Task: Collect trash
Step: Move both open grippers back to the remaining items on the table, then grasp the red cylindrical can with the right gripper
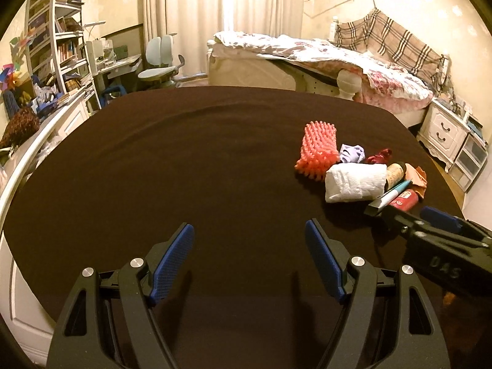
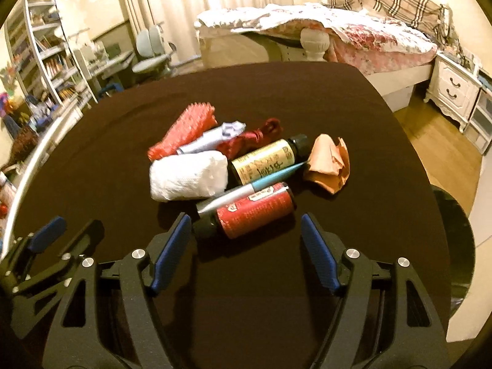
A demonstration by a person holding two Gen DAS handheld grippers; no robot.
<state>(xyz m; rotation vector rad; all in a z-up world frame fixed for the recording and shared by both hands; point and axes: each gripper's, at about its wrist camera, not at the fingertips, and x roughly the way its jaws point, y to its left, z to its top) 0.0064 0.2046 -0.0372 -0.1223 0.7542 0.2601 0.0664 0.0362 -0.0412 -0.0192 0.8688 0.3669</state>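
Note:
A pile of trash lies on the dark brown table [image 2: 92, 184]. It holds a white paper wad [image 2: 187, 175], a red-labelled bottle [image 2: 252, 212], a yellow-labelled bottle [image 2: 264, 160], a blue and white pen [image 2: 249, 189], crumpled orange paper [image 2: 329, 166], a coral foam net [image 2: 184, 132], purple paper [image 2: 221, 136] and a red cord [image 2: 261, 133]. My right gripper [image 2: 246, 240] is open just in front of the red bottle. My left gripper [image 1: 249, 246] is open and empty over bare table, left of the pile [image 1: 353, 178]. The right gripper [image 1: 415, 224] shows at the right of the left wrist view.
A bed [image 1: 338, 61] with a floral quilt stands beyond the table. A white nightstand [image 2: 455, 92] is at the right. Shelves [image 1: 61, 46], a desk and a chair [image 1: 160, 67] are at the left. A dark round bin [image 2: 455, 230] sits below the table's right edge.

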